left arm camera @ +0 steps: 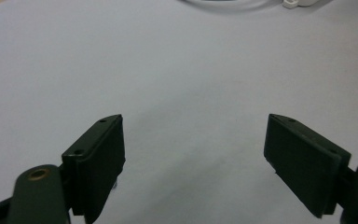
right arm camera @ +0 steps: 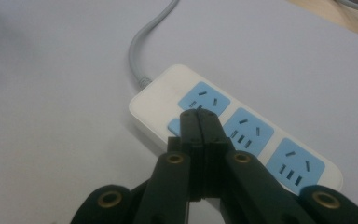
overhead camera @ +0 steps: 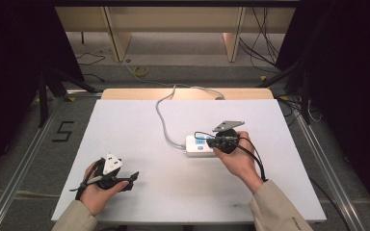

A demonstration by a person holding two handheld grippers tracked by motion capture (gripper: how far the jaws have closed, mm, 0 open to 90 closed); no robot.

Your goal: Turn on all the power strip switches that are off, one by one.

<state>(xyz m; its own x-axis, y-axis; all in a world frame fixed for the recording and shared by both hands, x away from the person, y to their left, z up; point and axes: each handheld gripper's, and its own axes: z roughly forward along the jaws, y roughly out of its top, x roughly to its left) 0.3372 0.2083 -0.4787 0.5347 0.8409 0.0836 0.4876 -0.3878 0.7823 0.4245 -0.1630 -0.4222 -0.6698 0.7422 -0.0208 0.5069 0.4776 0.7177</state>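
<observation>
A white power strip (overhead camera: 197, 146) with blue sockets (right arm camera: 204, 99) lies near the middle of the white table, its grey cord (overhead camera: 163, 118) running toward the far edge. My right gripper (overhead camera: 211, 142) is shut with nothing between its jaws, and its tips (right arm camera: 198, 115) hover over the strip's end nearest the cord. My left gripper (overhead camera: 134, 177) rests at the table's front left, held in a hand. In the left gripper view its jaws stand wide open over bare table, with the left pad (left arm camera: 100, 161) and right pad (left arm camera: 303, 161) far apart.
The white tabletop (overhead camera: 139, 125) has a wooden strip along its far edge (overhead camera: 188, 94). Cables lie on the floor beyond the table (overhead camera: 139, 71). Black cables trail from the right gripper (overhead camera: 255, 159) over the wrist.
</observation>
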